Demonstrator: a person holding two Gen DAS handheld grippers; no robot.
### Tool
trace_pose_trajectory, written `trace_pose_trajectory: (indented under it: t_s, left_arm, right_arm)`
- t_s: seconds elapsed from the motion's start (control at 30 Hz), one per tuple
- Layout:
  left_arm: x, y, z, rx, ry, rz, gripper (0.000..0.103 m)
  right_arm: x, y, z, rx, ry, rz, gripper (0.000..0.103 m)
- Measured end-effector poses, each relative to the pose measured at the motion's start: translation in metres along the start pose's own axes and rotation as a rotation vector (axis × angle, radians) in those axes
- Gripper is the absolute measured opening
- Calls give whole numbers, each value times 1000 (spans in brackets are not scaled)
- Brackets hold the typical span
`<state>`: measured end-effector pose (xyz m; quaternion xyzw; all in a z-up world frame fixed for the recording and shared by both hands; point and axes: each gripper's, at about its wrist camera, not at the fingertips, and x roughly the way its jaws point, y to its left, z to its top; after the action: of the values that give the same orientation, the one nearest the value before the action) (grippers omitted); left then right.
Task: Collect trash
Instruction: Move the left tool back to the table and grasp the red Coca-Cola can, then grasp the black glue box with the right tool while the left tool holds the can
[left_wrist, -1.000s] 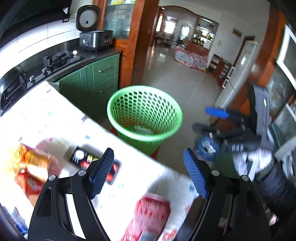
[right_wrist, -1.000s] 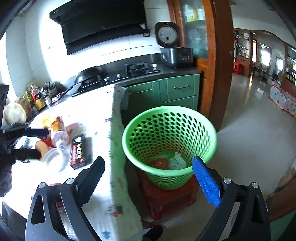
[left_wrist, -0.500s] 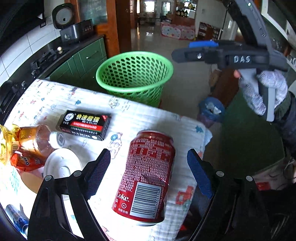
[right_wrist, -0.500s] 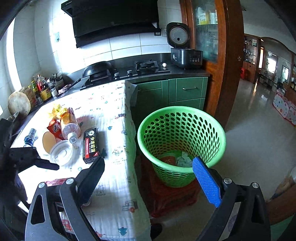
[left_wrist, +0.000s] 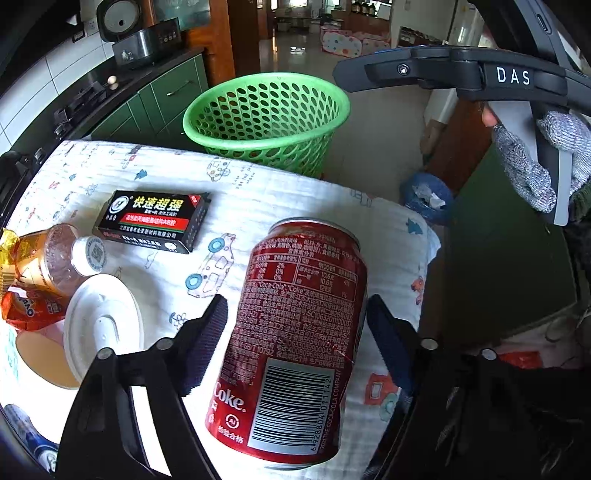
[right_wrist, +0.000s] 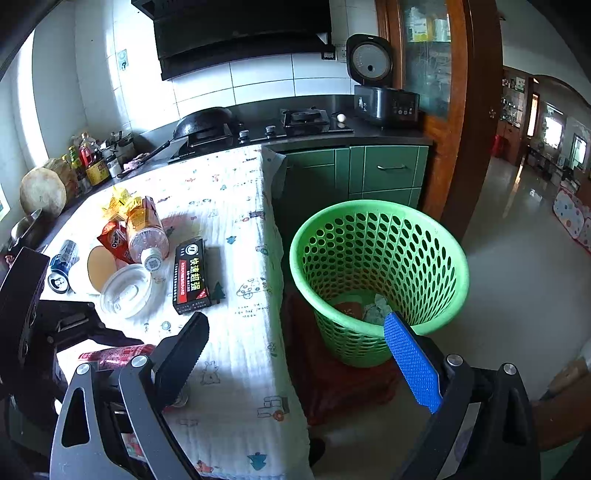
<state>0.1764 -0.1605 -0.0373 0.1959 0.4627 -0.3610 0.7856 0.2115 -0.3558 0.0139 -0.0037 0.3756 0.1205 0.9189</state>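
On the cloth-covered table (left_wrist: 280, 184), a Coca-Cola can (left_wrist: 299, 332) stands upright between the left gripper (left_wrist: 291, 336) pads. The jaws have just been closing but are not yet pressing it. The right gripper (right_wrist: 295, 354) hangs open, farther off.

Home kitchen, gas hob (right_wrist: 291, 123), range hood (right_wrist: 240, 33), rice cooker (right_wrist: 376, 88), green cabinets (right_wrist: 373, 173)

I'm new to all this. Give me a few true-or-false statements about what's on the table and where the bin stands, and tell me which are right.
1. The red cola can lies on its side between the left gripper's fingers. True.
2. The green basket sits on the table. False: it stands on the floor beside it.
3. The right gripper holds the black box. False: it is open and empty.
4. The basket already has some trash in it. True.
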Motion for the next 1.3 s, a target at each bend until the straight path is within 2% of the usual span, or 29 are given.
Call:
trace_pose_trajectory:
  t_s: [0.3,0.53,0.9,1.3]
  left_arm:
    - [-13,-2,-16,-52,-53,7,65]
    - [-40,9,-40,-153,-122,28,64]
    - [-84,32,-77,-294,-210,105,64]
    - [-103,53,-96,-386,-255,140,63]
  right_arm:
    - [12,11,-1,-23,25,27,92]
    - [35,32,4,-53,58,79,92]
    - [88,90,20,-158,125,160,70]
    - [146,129,32,-220,179,162,61]
